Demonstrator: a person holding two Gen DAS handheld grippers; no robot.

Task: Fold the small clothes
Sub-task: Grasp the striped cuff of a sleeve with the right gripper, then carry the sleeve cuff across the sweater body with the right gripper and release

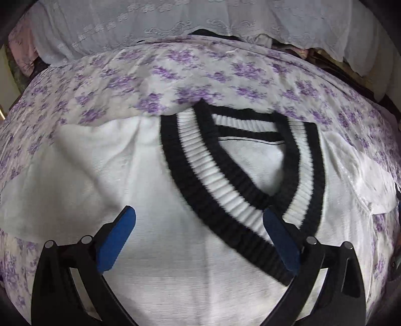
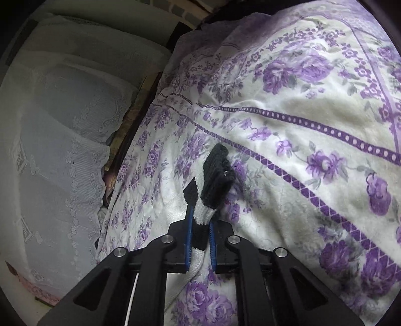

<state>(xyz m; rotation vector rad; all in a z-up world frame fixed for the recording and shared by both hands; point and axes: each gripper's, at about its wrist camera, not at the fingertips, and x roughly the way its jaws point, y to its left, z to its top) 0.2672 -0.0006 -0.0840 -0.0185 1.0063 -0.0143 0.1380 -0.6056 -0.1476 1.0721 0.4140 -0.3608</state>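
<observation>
Currently early fold step, judged: garment spread flat, one edge pinched.
Left gripper (image 1: 199, 218) near, blue pads wide apart, empty, hovering over white ribbed-knit V-neck top with black-and-white striped trim (image 1: 175, 263), lying centre on purple-floral soft bedspread (image 1: 112, 80).
Right gripper (image 2: 200, 225) clamped together on black-white rib edge of top, bunched, lifted off bedspread.
Next likely: left pinches opposite edge, both carry fold across.
Far: white embroidered lace cloth (image 1: 175, 22), thin, draped.

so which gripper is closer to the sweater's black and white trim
Right. The right gripper is shut on the trim; the left gripper hangs open just above the trim.
</observation>
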